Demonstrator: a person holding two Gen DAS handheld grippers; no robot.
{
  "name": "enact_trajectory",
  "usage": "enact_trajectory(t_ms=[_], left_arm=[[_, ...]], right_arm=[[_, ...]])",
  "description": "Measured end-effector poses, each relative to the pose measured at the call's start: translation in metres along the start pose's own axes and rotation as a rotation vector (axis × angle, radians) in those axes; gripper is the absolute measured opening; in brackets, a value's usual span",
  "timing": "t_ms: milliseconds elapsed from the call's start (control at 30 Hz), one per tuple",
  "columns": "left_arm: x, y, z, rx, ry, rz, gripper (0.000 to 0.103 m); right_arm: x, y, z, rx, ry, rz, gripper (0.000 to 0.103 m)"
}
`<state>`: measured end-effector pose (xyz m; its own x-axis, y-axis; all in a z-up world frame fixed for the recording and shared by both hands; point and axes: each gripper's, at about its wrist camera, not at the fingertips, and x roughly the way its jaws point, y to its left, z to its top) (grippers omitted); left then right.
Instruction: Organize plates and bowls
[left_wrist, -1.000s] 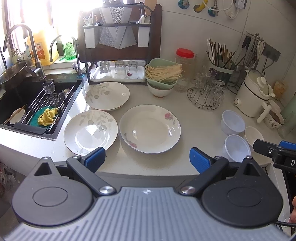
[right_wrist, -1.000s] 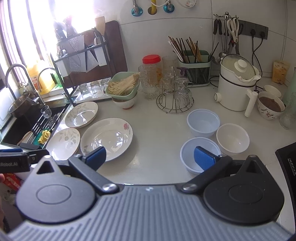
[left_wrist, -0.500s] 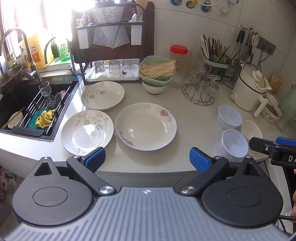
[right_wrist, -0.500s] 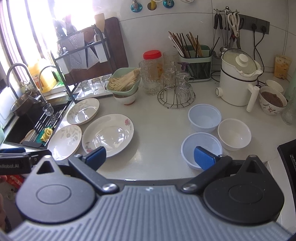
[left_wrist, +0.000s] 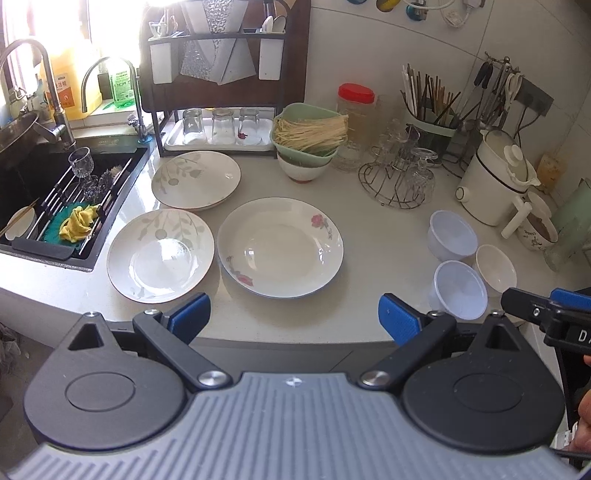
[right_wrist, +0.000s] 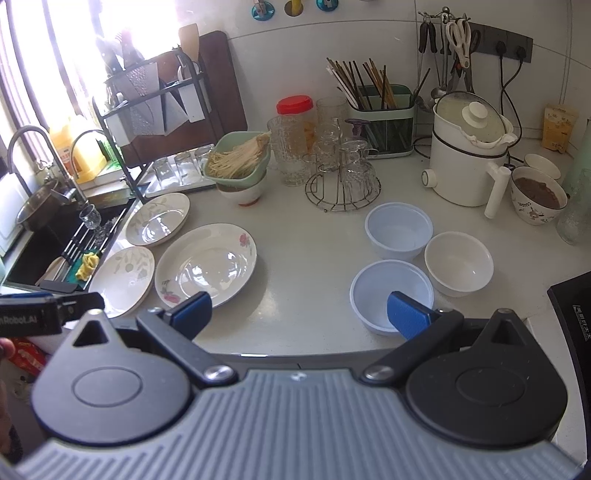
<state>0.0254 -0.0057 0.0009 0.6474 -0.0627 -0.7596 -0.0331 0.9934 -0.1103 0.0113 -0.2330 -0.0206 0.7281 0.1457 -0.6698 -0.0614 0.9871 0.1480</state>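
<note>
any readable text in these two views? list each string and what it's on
"Robot.AI", start cut off: side of the left gripper, seen in the right wrist view.
"D", rest cut off: side of the right gripper, seen in the left wrist view.
Yellow bottle label: too blurred to read.
Green bottle label: too blurred.
Black appliance print: too small.
Yellow packet: too small.

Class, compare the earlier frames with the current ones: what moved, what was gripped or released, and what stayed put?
Only the cameras shifted slightly. Nothing was gripped or released: the left gripper and right gripper stay open and empty. The three plates and three bowls lie where they were on the counter.
</note>
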Motion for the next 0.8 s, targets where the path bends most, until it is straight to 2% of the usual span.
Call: enact_trajectory(t_ms=[233, 533, 667, 800], left_arm=[[-0.004, -0.015, -0.007, -0.002, 0.005, 0.012, 0.099], [-0.003, -0.030, -0.032, -0.069, 0.002, 0.057, 0.099], [-0.003, -0.036, -0.037, -0.072, -0.005, 0.077, 0.099], [-0.006, -0.029, -0.034, -0.082, -0.023, 0.118, 0.099]], right_arm=[[0.001, -0.012, -0.003, 0.004, 0.017, 0.028, 0.103], [0.006, -0.028, -0.013, -0.018, 0.037, 0.103, 0.103], [0.007, -0.032, -0.011, -0.017, 0.015, 0.125, 0.103], [0.006, -0.037, -0.006, 0.048, -0.013, 0.155, 0.103]])
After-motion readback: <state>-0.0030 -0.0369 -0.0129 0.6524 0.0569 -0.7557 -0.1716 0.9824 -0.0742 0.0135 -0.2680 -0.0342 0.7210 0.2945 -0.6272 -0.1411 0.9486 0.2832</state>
